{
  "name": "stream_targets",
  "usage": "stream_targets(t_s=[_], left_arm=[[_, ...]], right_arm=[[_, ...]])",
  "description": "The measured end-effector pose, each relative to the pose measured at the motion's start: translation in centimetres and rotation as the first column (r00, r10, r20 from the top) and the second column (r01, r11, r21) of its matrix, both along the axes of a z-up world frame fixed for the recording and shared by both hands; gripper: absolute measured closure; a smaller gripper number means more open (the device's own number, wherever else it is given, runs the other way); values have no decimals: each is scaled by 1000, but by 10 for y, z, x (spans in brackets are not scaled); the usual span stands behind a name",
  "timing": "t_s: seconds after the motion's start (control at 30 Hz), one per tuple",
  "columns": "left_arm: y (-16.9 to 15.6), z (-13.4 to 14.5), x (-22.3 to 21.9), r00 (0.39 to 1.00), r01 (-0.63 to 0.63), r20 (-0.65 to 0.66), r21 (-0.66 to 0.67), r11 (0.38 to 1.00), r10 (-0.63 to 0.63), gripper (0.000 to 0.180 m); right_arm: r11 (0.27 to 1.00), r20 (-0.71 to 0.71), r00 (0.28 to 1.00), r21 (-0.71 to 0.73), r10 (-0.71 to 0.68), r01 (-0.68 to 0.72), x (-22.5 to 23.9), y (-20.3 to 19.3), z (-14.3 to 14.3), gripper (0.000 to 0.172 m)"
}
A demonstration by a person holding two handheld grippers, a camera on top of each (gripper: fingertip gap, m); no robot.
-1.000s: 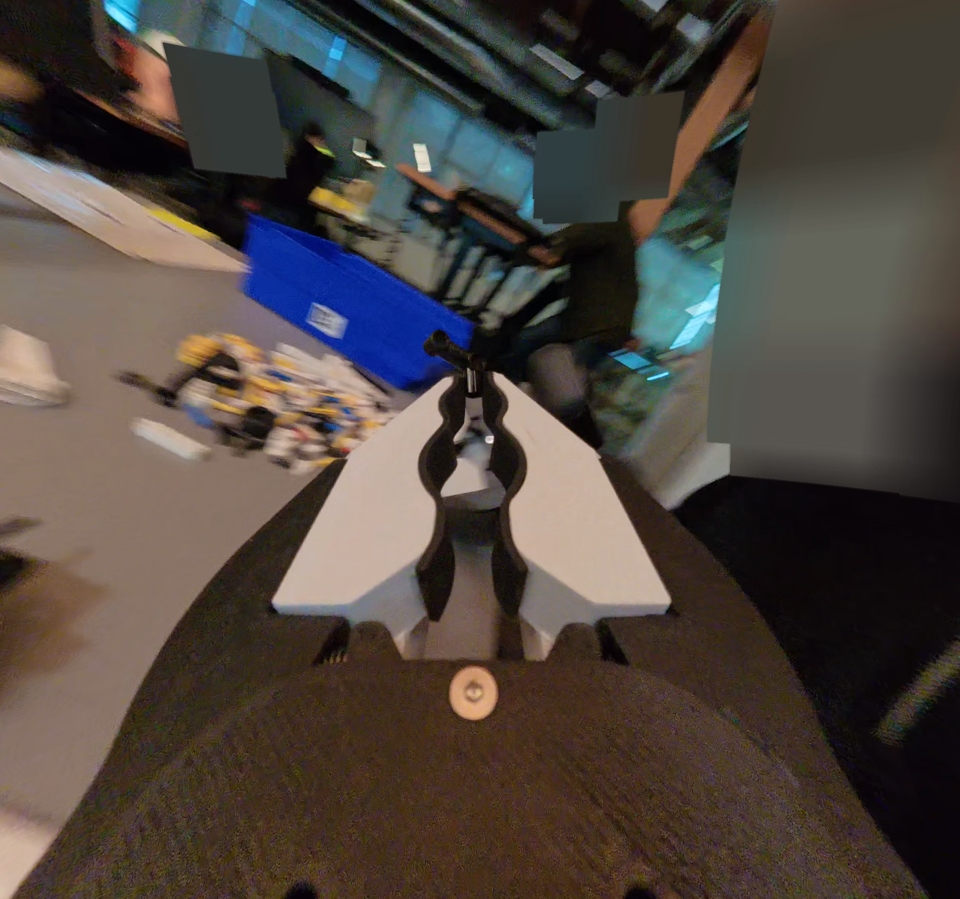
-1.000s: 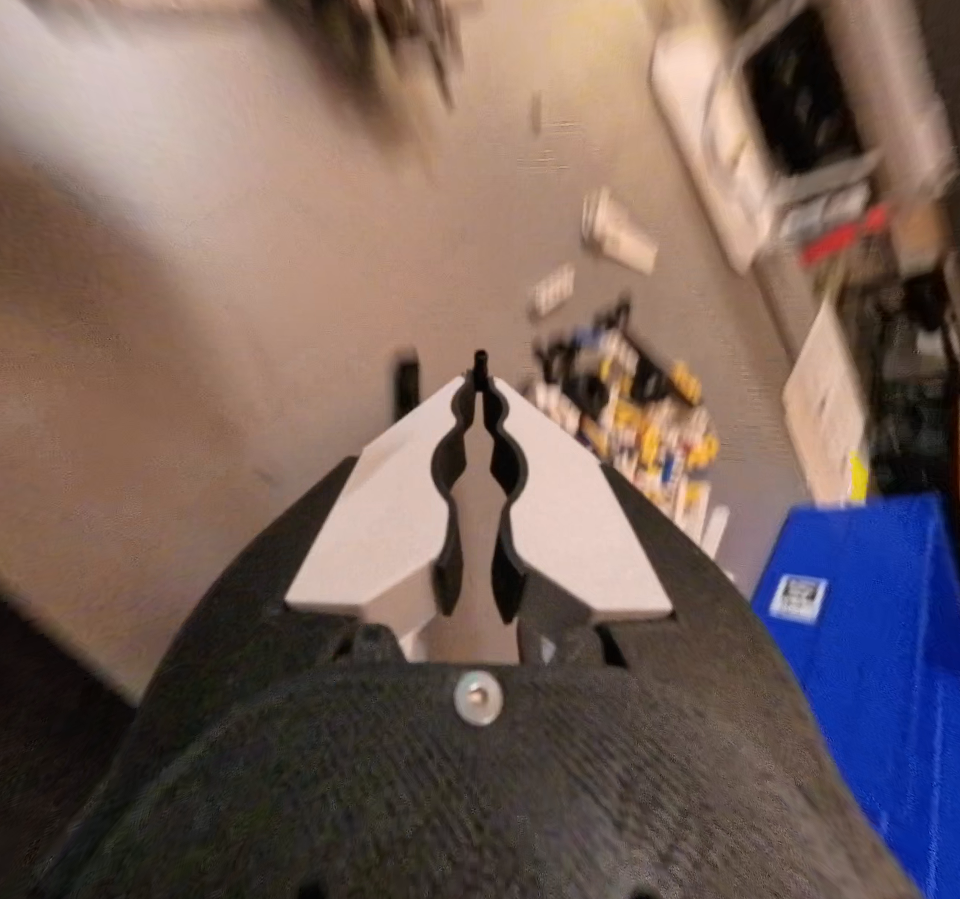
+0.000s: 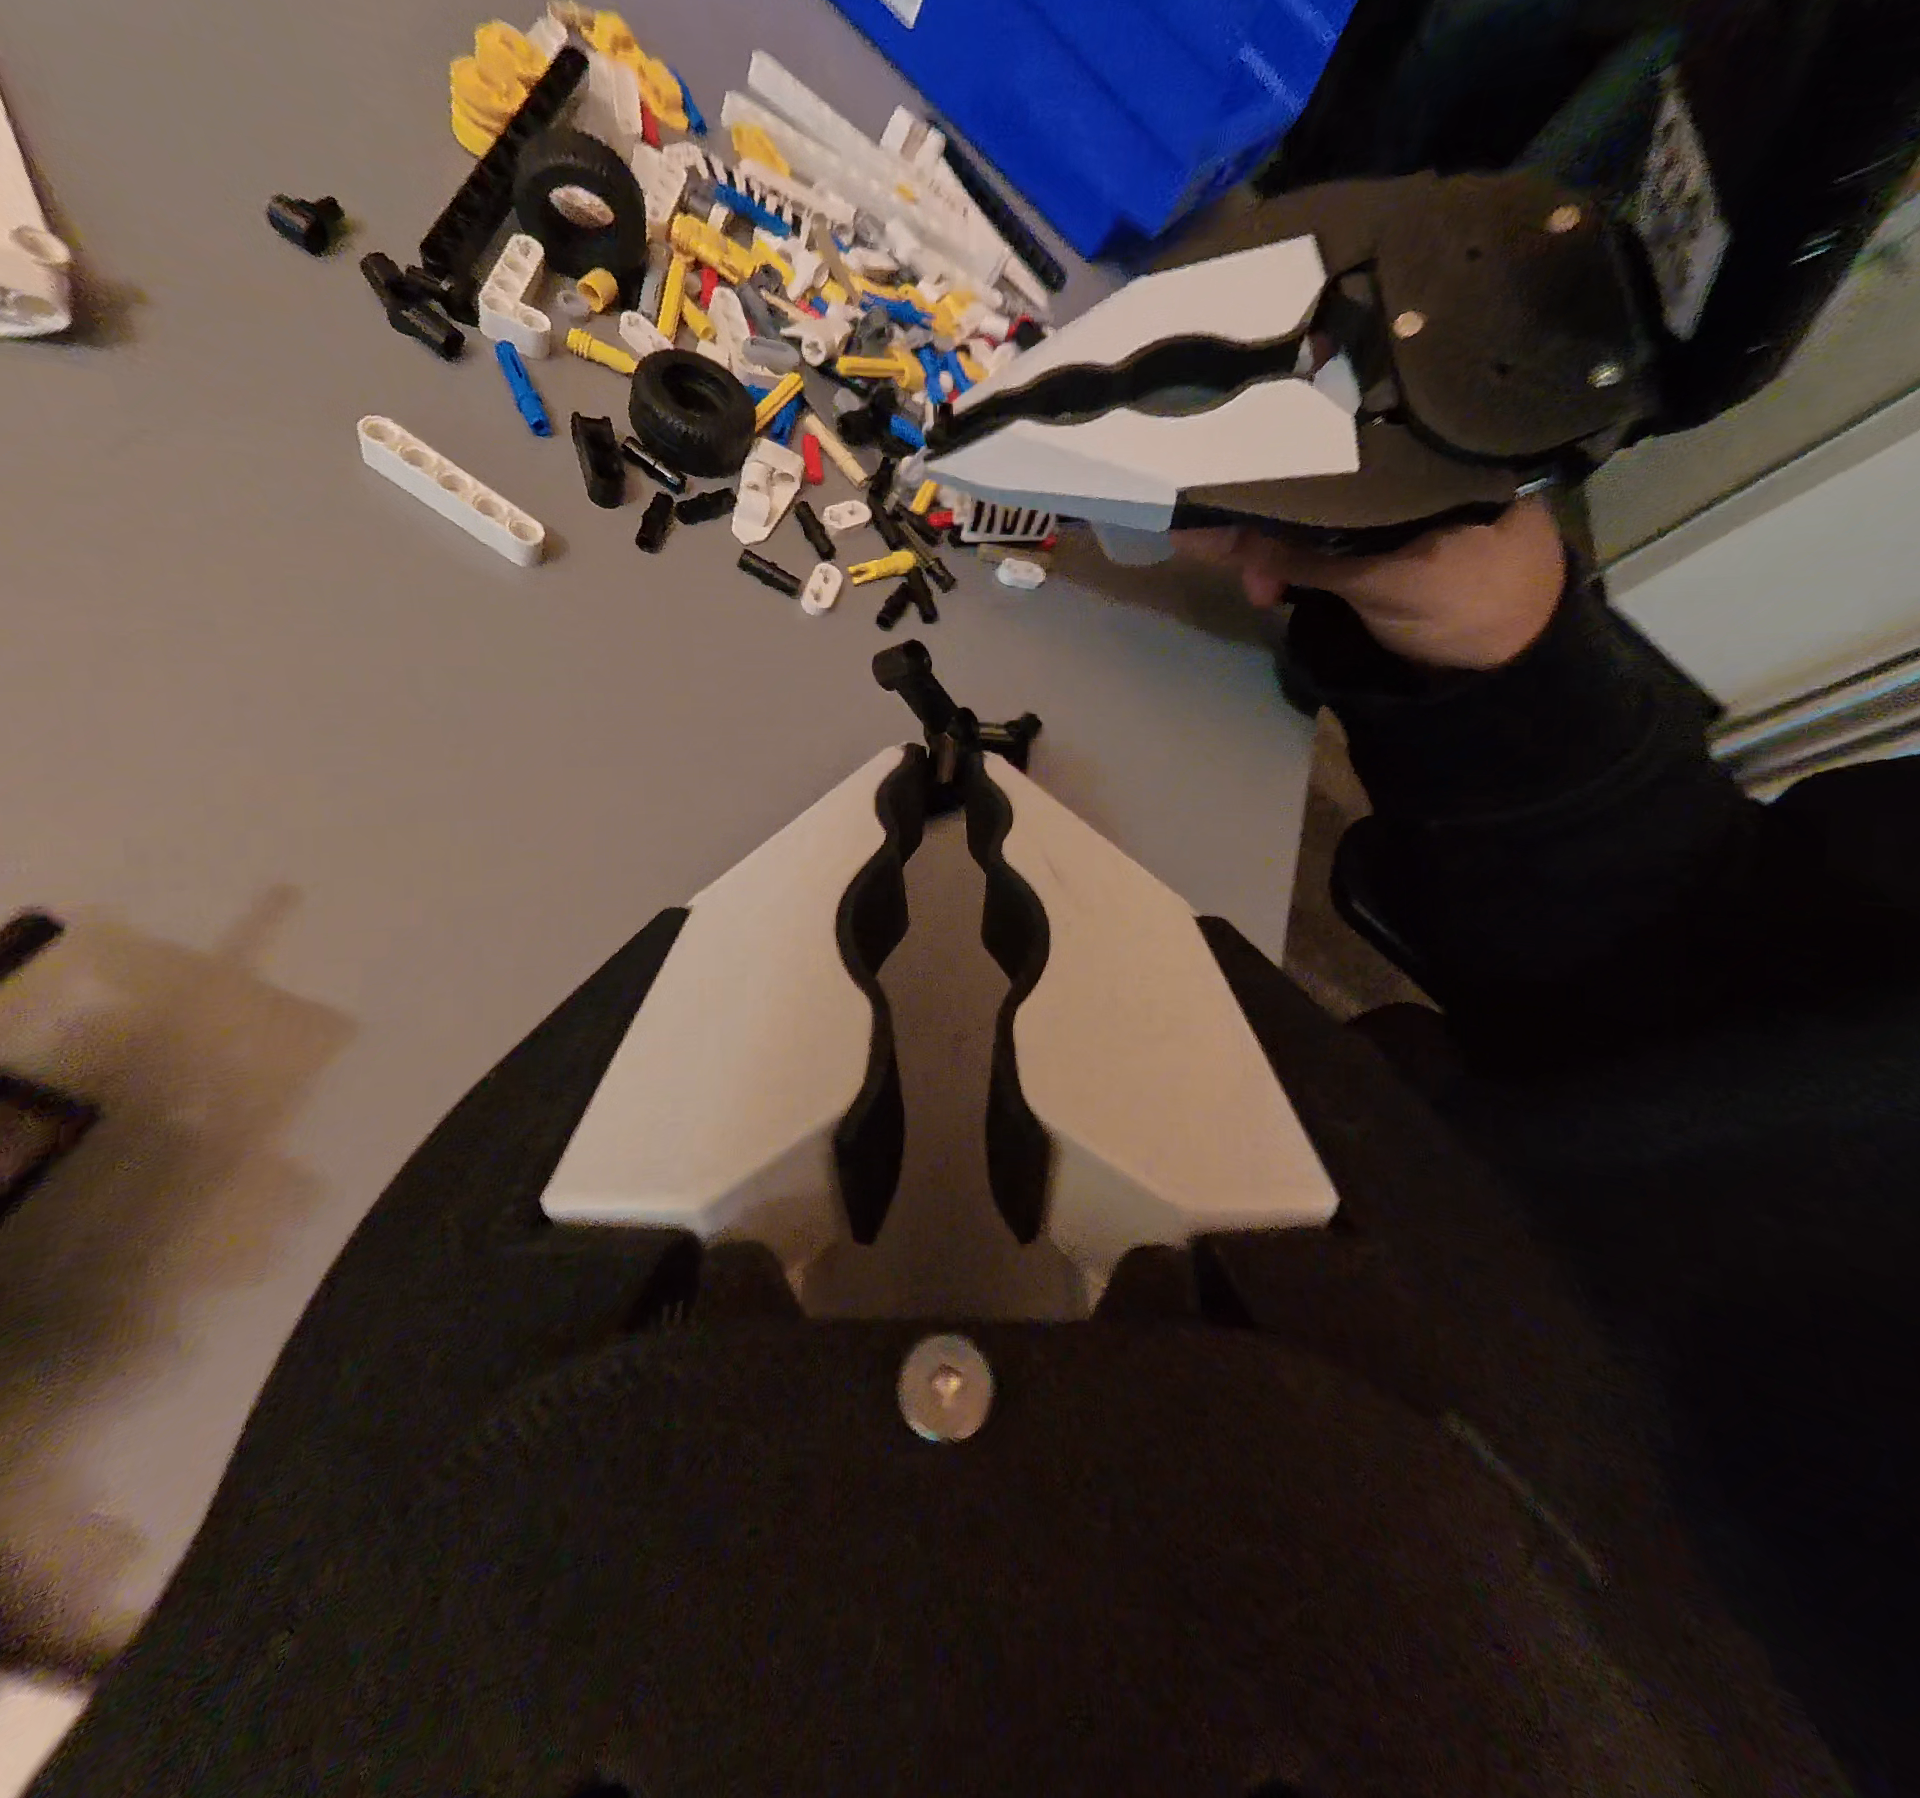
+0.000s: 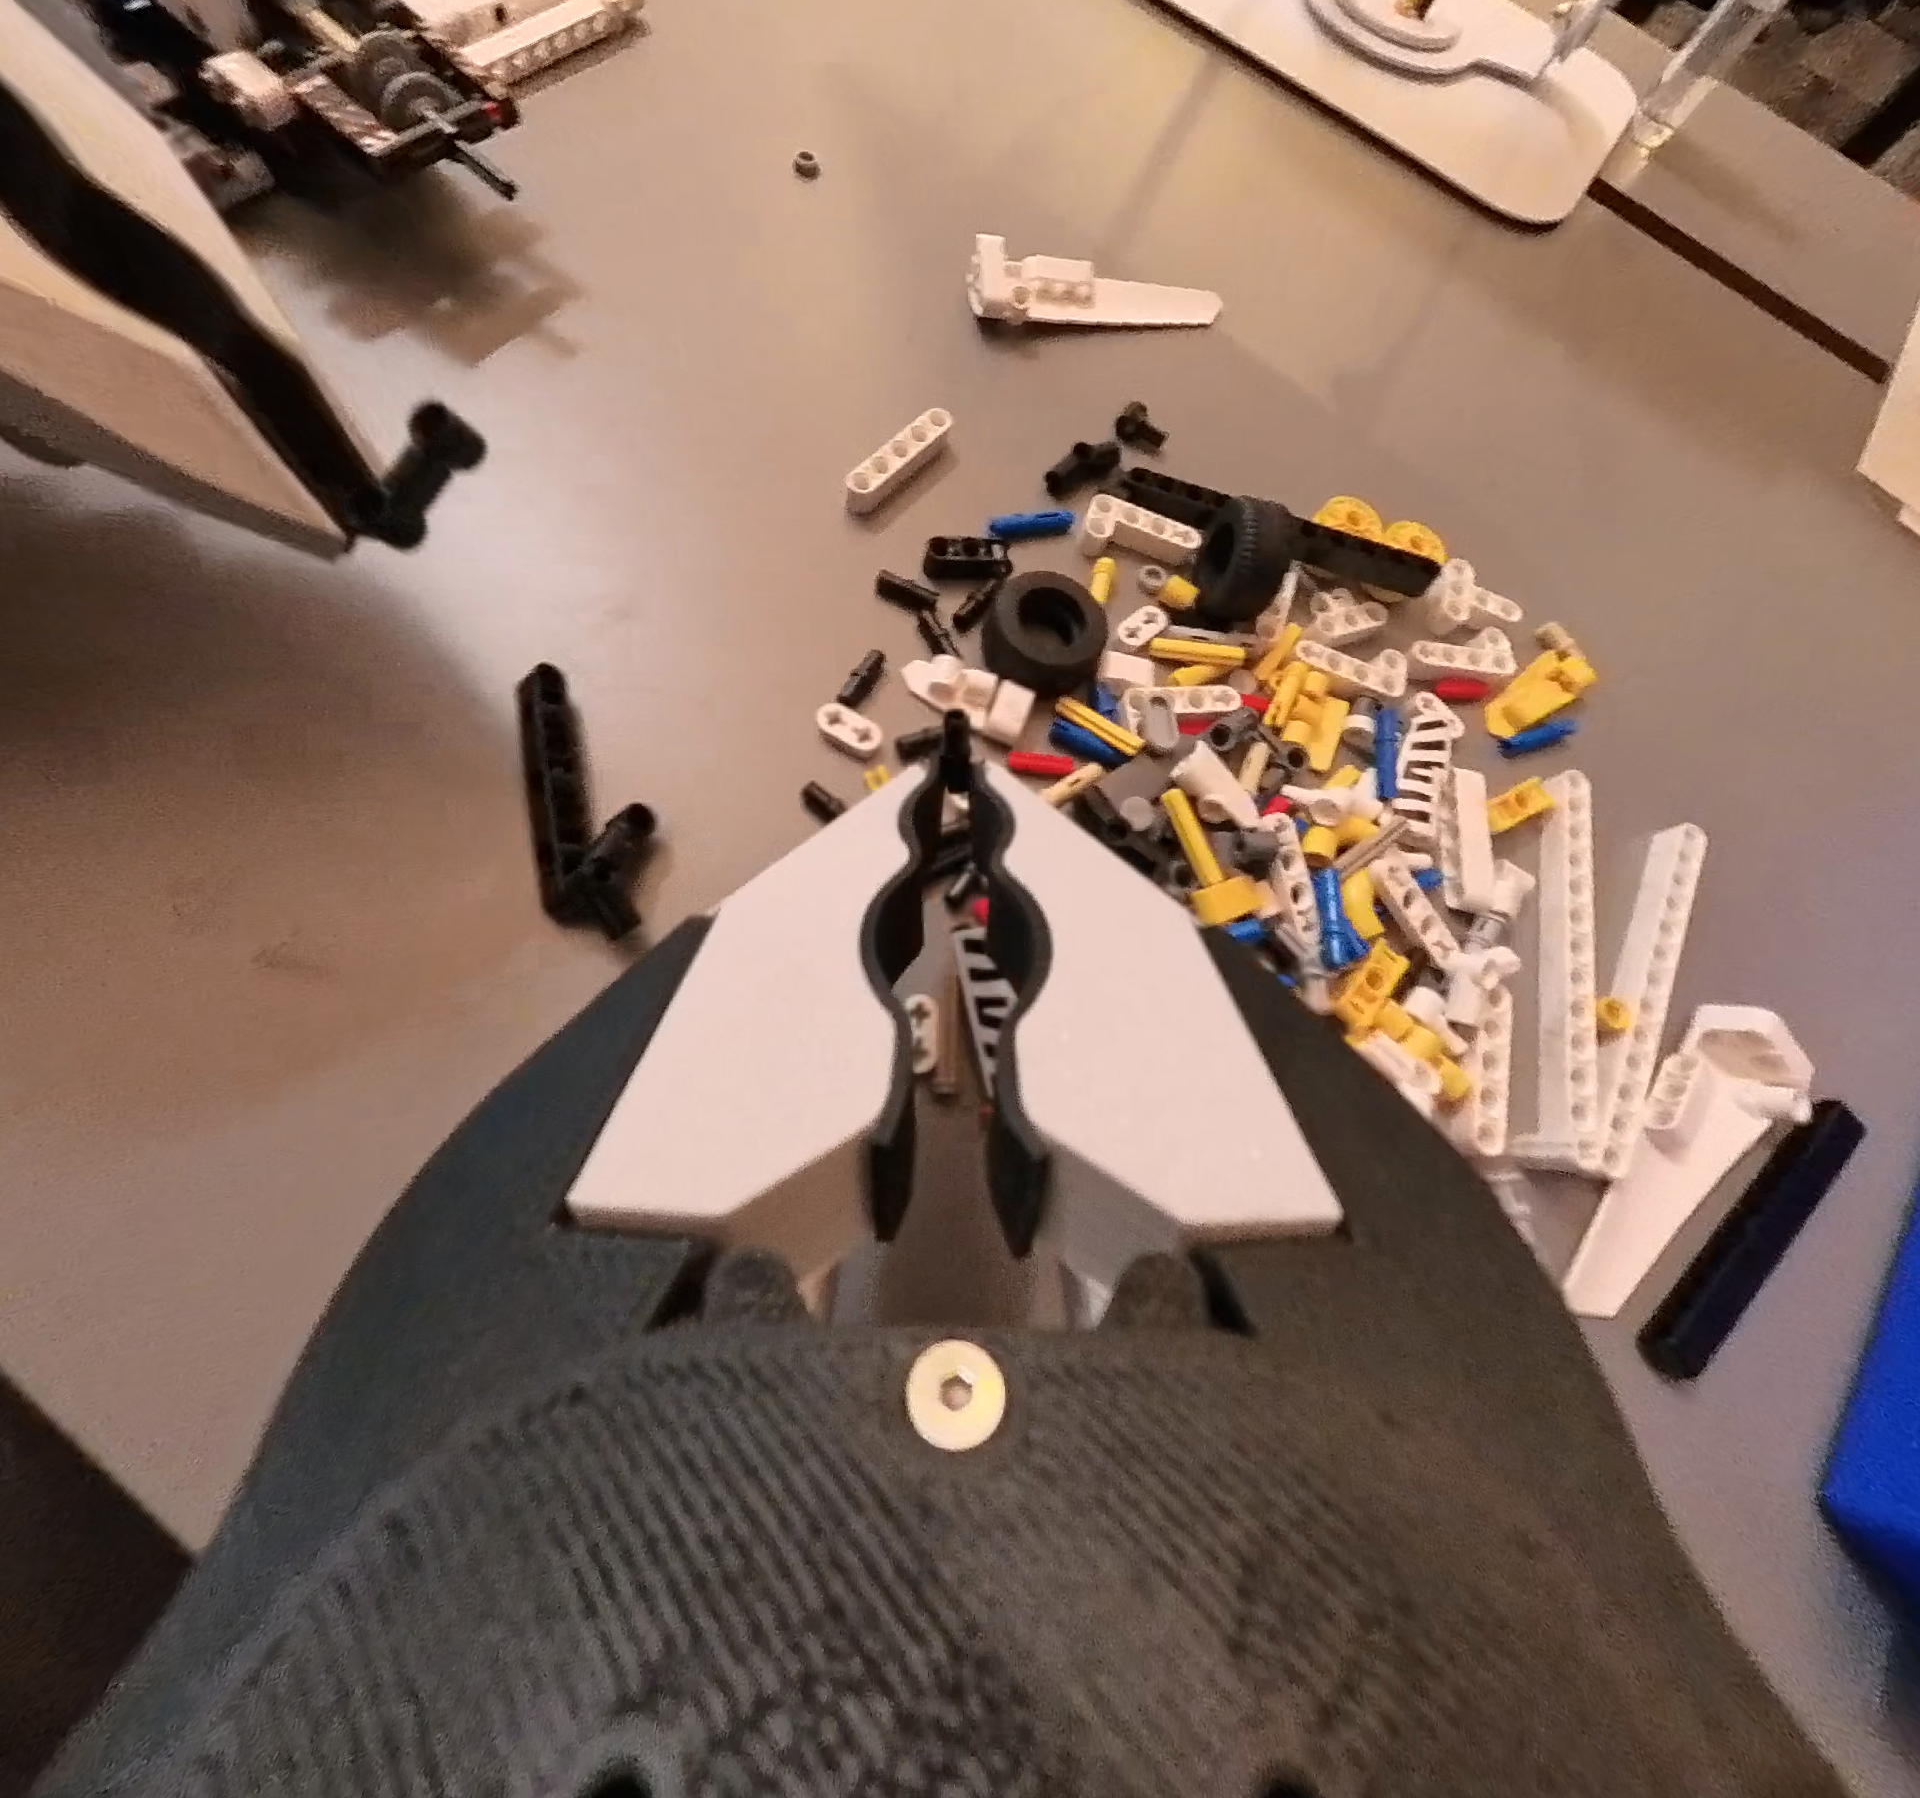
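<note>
My left gripper (image 3: 943, 761) is shut on a small black connector piece (image 3: 914, 683) that sticks out past the fingertips, above the grey table (image 3: 364, 709). The right wrist view shows it at the upper left (image 4: 358, 512) with the same black piece (image 4: 431, 455). My right gripper (image 4: 954, 782) is shut on a thin black pin (image 4: 954, 740) that pokes out of its tips, at the near edge of a pile of small black, white, yellow and blue building parts (image 4: 1299, 761). In the left wrist view the right gripper (image 3: 935, 444) hangs over that pile (image 3: 790, 294).
A blue bin (image 3: 1091, 34) stands behind the pile. Two black tyres (image 3: 691, 408), a white beam (image 3: 452, 491) and a black beam (image 4: 561, 792) lie loose. A partly built model (image 4: 343, 75) and a white stand (image 4: 1382, 55) sit at the far side. A person's hand (image 3: 1403, 595) holds the right gripper. Left tips to right tips: about 10 cm.
Both views have swung down onto the table and closer to the pile. Each gripper still holds its small black part between shut fingertips.
</note>
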State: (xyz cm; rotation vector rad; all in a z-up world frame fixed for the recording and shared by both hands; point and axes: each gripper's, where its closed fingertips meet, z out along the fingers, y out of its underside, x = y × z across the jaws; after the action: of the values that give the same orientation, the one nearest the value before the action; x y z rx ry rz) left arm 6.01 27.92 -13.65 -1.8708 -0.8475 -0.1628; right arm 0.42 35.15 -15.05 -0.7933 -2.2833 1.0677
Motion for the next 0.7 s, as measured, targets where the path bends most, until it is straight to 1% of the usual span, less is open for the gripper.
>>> stream_targets(t_s=[0.07,0.13,0.2,0.3,0.33,0.37,0.4,0.43,0.5,0.6,0.7], left_arm=[[10,-5,-11,1000,15,4,-40,999,-15,175],[19,-5,-22,999,26,26,-31,999,-26,175],[22,-9,-33,998,17,53,-38,999,-15,175],[20,-16,-44,999,-3,48,-73,997,7,175],[20,-17,-45,999,-4,46,-73,997,8,175],[20,-18,-46,999,-10,47,-72,997,14,174],[19,-19,-48,999,-17,44,-76,997,20,174],[19,-20,-49,999,-22,39,-85,996,26,174],[17,-23,-51,999,-35,27,-108,994,38,172],[16,-26,-53,998,-41,36,-117,992,45,168],[15,-20,-53,999,-47,24,-86,995,49,165]], right_arm=[[999,10,1000,36,-25,25,-8,7,-6,169],[996,30,999,82,-36,33,-14,11,-13,169],[995,28,999,94,-34,31,-18,13,-15,169],[998,13,999,56,-36,36,-20,14,-10,159],[999,12,999,37,-40,39,-21,16,-8,160],[998,11,999,25,-50,50,-22,18,-6,165],[998,5,998,17,-62,62,-23,21,-4,166],[998,0,998,10,-67,67,-23,24,-2,165],[998,1,998,-15,-60,60,-20,24,1,159],[997,10,1000,-73,6,-5,-7,10,9,154],[983,41,988,-116,149,-143,21,-16,13,155]])
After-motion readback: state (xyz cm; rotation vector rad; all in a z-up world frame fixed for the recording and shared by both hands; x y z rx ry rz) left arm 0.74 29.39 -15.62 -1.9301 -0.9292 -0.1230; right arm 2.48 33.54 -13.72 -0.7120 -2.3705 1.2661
